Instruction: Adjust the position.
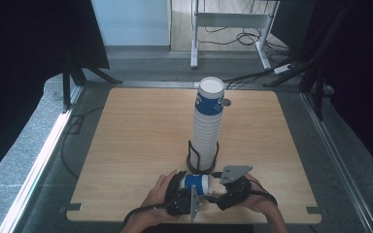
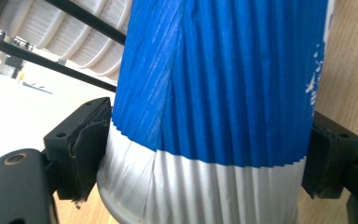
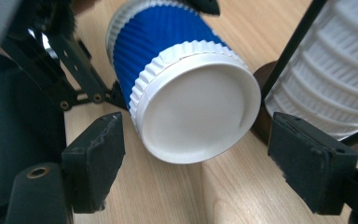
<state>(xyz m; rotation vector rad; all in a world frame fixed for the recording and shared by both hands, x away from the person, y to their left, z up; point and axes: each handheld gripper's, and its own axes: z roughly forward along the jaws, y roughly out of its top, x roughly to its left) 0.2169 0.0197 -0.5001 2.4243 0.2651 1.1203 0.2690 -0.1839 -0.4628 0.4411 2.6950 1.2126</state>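
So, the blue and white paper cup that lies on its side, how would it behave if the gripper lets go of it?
The paper cup would probably roll in a curve, since it lies sideways and tapers. It looks light and thin-walled, so it may dent where the left gripper presses on it. Its ribbed sleeve likely keeps it from slipping.

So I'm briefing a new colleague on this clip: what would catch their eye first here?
The tall stack of cups in a black wire holder rises mid-table, topped by a blue-banded cup. Near the table's front edge, the left gripper clamps a single blue and white cup lying on its side. The right gripper faces that cup's white base, its jaws apart on either side without touching it.
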